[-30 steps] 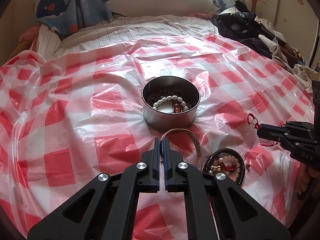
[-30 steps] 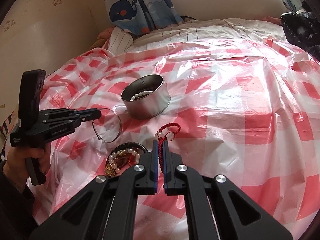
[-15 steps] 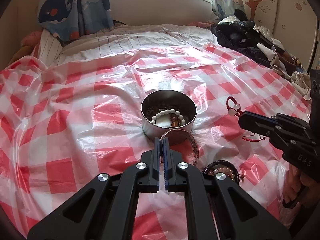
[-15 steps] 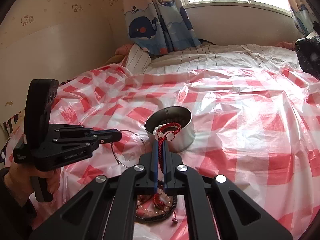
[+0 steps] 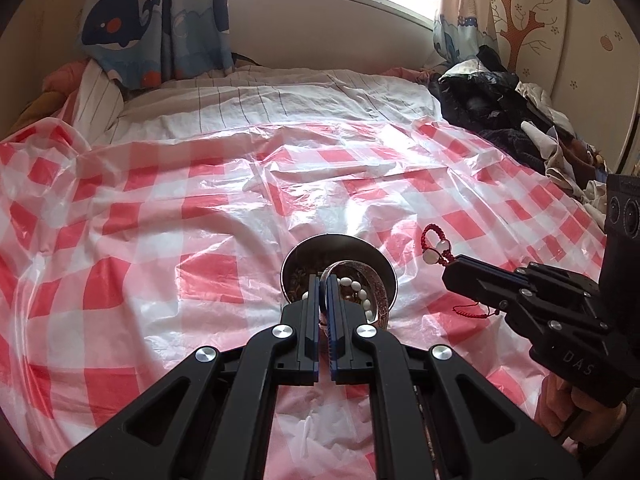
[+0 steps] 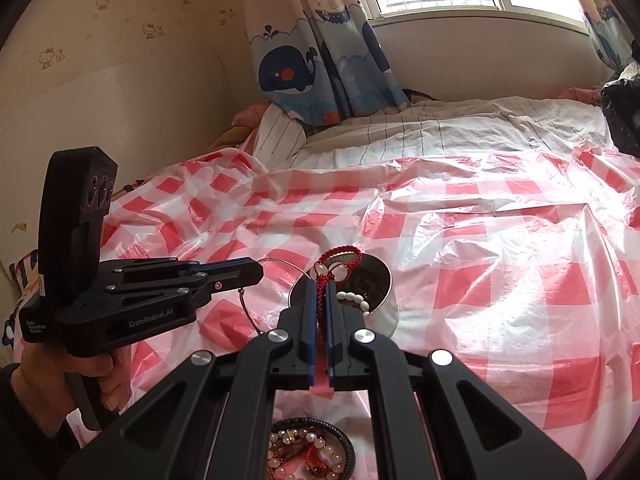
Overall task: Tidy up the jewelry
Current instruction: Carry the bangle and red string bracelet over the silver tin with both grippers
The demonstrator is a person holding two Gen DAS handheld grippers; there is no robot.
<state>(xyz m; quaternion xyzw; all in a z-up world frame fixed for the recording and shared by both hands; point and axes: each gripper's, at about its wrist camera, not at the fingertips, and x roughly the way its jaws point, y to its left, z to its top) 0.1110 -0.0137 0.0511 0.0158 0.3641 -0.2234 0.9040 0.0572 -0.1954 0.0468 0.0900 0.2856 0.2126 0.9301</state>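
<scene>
A round metal tin [image 5: 390, 276] sits on the checked plastic sheet and holds a white bead bracelet [image 5: 360, 292] and other pieces. My left gripper [image 5: 322, 280] is shut on a thin metal bangle [image 5: 378, 286], held above the tin; it also shows in the right wrist view [image 6: 246, 306]. My right gripper [image 6: 320, 286] is shut on a red cord bracelet with pale beads [image 6: 338, 266], held over the tin [image 6: 382, 280]. That bracelet also shows in the left wrist view [image 5: 434, 246], to the right of the tin.
A pile of beaded bracelets [image 6: 312, 450] lies on the sheet below my right gripper. Dark clothes [image 5: 500, 108] are heaped at the bed's far right. A whale curtain [image 5: 160, 16] hangs at the back. The red-and-white sheet [image 5: 160, 240] covers the bed.
Both grippers have risen and moved toward the tin, carrying the bangle and the red cord bracelet. The views now tilt up toward the window.
</scene>
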